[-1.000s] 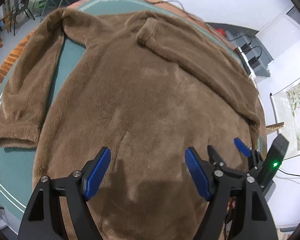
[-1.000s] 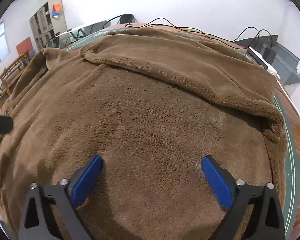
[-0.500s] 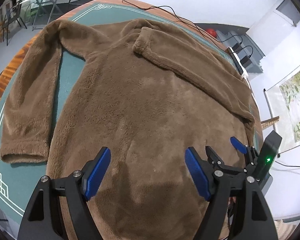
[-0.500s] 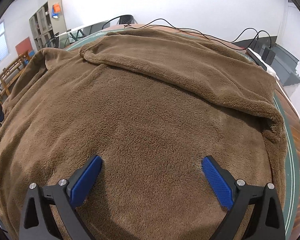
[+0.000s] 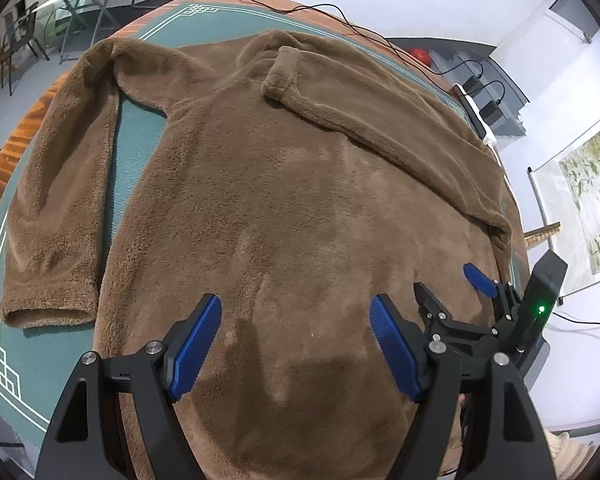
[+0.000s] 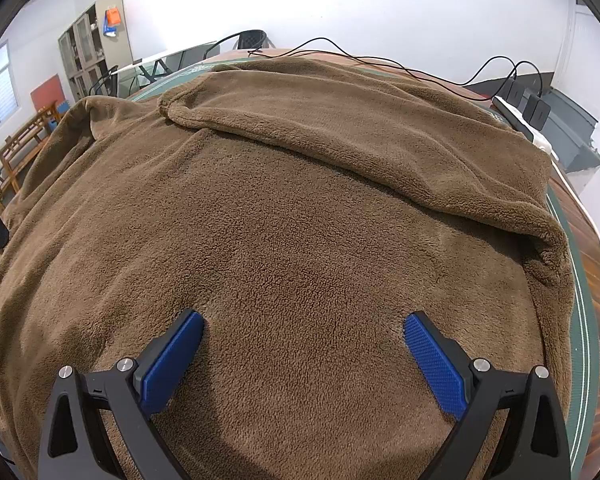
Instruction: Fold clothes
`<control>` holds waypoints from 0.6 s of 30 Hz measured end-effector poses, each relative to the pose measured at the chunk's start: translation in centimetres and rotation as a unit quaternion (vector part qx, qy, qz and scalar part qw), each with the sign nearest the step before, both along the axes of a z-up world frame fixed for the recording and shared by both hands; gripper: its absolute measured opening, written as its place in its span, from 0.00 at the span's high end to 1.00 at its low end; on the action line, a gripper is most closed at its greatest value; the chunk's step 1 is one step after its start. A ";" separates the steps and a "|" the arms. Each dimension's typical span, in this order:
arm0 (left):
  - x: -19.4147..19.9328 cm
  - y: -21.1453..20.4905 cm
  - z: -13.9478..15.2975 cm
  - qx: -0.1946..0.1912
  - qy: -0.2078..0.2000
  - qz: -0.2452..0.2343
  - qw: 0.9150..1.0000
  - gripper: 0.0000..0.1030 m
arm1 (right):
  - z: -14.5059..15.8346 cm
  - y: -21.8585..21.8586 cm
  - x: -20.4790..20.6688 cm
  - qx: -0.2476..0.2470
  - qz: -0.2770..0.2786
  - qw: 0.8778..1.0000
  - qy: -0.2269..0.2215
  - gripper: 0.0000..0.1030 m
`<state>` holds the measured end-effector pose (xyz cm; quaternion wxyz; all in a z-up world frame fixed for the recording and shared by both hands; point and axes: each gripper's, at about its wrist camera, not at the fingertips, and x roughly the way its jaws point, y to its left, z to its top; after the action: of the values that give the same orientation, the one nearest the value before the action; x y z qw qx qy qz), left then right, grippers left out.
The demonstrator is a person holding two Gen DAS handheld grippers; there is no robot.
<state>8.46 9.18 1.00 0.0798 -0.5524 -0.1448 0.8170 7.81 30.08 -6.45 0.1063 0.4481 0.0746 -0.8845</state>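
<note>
Where sleeve [image 5: 364, 120] overlaps sweater [image 5: 300, 220] — front hidden.

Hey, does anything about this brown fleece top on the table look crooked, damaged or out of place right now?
Nothing damaged or spilled. The brown fleece top is lopsided: one sleeve is folded diagonally across its body, the other sleeve lies flat on the green mat. That looks like a fold half done.
</note>
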 end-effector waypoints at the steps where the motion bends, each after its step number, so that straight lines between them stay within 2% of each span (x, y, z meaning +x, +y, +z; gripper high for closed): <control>1: 0.0 0.0 0.0 0.001 0.000 0.000 1.000 0.22 | 0.0 0.0 0.0 0.000 0.000 1.000 0.000 0.01; 11: -0.1 1.3 0.0 0.001 -0.003 -0.014 1.000 0.22 | 0.0 0.0 0.0 0.000 0.000 1.000 0.000 0.01; 18: 0.1 1.0 -0.4 0.009 -0.011 -0.007 1.000 0.22 | 0.0 -0.1 0.0 0.000 0.000 1.000 0.000 0.01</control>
<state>8.55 10.14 0.56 0.0885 -0.5616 -0.1494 0.8090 7.83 30.02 -6.45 0.1060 0.4482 0.0746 -0.8845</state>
